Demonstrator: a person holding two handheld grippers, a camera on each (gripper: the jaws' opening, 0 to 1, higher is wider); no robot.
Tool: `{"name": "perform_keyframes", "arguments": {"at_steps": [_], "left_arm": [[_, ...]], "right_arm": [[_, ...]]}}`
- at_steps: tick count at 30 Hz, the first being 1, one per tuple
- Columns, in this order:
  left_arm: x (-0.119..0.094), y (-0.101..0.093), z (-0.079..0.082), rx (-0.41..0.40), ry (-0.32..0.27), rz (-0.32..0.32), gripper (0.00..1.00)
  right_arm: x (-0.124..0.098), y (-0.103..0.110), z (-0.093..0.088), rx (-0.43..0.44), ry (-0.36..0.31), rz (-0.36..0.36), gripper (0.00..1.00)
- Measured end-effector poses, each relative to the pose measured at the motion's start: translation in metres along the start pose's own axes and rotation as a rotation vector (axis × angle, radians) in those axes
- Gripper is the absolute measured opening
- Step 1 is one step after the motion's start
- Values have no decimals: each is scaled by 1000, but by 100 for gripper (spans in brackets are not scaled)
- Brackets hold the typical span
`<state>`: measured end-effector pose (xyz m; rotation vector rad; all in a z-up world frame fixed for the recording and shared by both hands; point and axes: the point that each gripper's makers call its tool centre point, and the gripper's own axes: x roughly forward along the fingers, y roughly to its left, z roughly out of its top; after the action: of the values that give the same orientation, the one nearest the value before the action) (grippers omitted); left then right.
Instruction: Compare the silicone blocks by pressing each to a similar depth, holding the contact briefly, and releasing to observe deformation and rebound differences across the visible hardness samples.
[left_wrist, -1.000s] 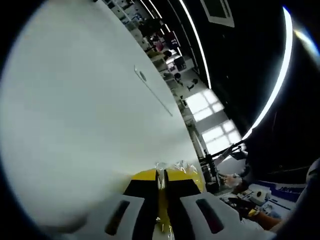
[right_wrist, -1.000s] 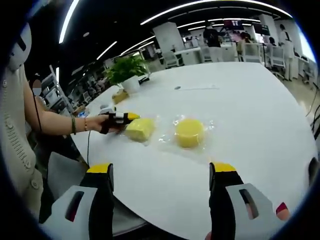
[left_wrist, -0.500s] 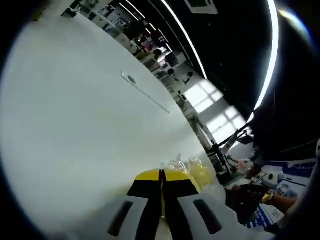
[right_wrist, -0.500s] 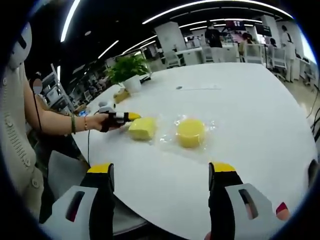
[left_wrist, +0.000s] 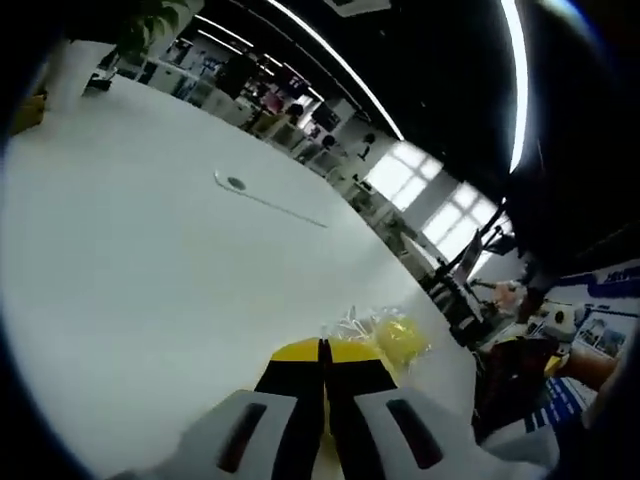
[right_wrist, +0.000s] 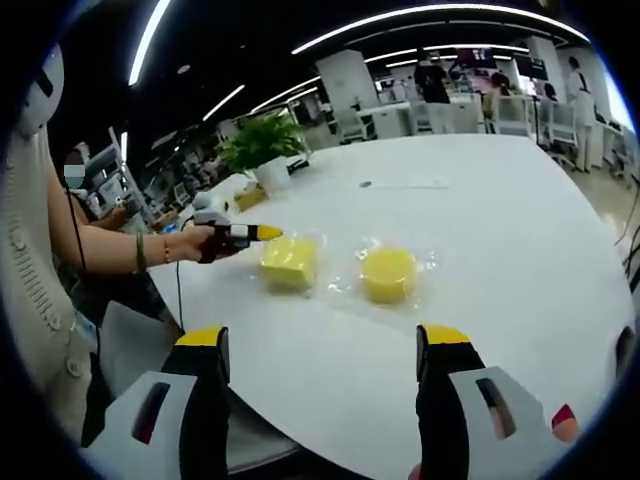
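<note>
Table: big white round table (right_wrist: 520, 230), and both yellow samples lie on it in clear wrappers.
Square block: yellow square silicone block (right_wrist: 289, 264) sits on the side nearer the person, flat on the tabletop in its crinkled plastic.
Round block: yellow round silicone block (right_wrist: 388, 274) lies just beside the square one, apart from it, in its own clear wrap; from the left gripper view it peeks out as a yellow lump in plastic (left_wrist: 398, 335) just past the yellow jaw tips.
Left gripper: left gripper (left_wrist: 322, 352) has its jaws pressed together with only a thin seam between them, and nothing shows between the tips; in the right gripper view it (right_wrist: 262, 233) hovers just above and beside the square block, a sliver of white table showing between tip and block, so no contact there.
Hand: the person's hand (right_wrist: 205, 240) wraps the left tool, forearm reaching across from the table's edge.
Right gripper: right gripper (right_wrist: 325, 355) is held back at the near edge, jaws spread wide, nothing between them, well apart from both blocks.
Plant: potted plant (right_wrist: 262, 150) in a white pot stands further back on the table.
Background: long ceiling lights (right_wrist: 440, 18) above an open office, with people standing far off.
</note>
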<state>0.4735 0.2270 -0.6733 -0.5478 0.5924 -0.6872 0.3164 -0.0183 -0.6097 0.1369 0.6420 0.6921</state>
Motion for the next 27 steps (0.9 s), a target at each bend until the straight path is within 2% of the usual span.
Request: {"name": "perform_keyframes", "arguments": {"at_steps": [9, 27], "left_arm": [[-15, -26, 8, 52, -30, -1, 0], [-33, -77, 11, 169, -17, -25, 0]], "right_arm": [[-10, 7, 4, -18, -31, 13, 70], [-29, 20, 10, -65, -90, 38, 70]]}}
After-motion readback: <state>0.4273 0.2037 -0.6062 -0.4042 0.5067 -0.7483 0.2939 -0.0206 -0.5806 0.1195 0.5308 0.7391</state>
